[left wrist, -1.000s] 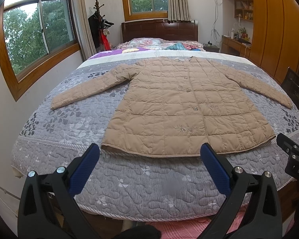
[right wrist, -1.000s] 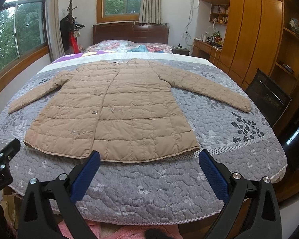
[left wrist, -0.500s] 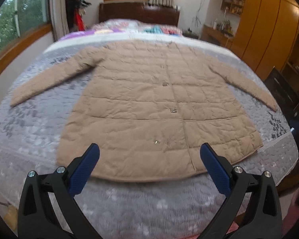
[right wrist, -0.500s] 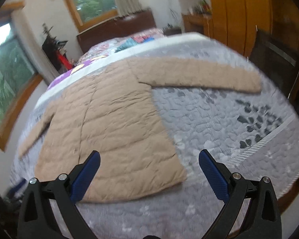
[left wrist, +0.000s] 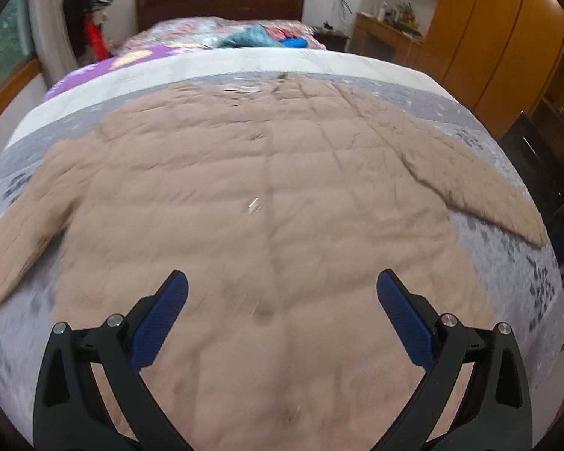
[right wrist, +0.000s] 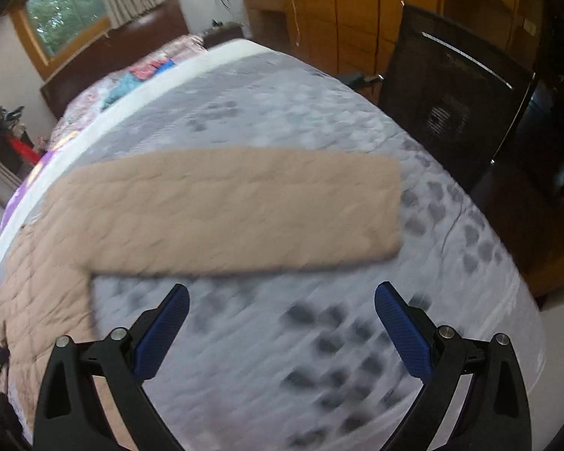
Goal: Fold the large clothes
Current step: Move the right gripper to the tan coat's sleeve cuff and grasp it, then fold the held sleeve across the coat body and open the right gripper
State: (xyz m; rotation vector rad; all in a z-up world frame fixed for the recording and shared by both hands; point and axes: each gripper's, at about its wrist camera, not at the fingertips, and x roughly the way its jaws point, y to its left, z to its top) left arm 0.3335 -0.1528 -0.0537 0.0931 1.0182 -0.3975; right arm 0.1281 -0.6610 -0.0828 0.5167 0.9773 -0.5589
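Tan quilted coat (left wrist: pixel 267 195) lies flat, filling mid-frame on the grey bed (right wrist: pixel 319 338). Left tongs (left wrist: pixel 282 300) and right tongs (right wrist: pixel 282 308) are both spread, empty. Slippery padding could slide, skewing the sleeve (right wrist: pixel 244 206) fold.

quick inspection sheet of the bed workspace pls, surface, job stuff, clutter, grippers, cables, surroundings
Surface: bed with grey quilted bedspread, patterned with darker leaf prints.
Job's things: tan quilted coat lying flat, front up, unfolded; its sleeve stretched out sideways on the bedspread.
Clutter: bundle of coloured bedding near the headboard.
Grippers: left gripper open, over the coat's lower body; right gripper open, over bare bedspread just short of the sleeve. Neither holds anything.
Cables: a thin cord hangs by the desk.
Surroundings: wooden wardrobe, window, dark chair.
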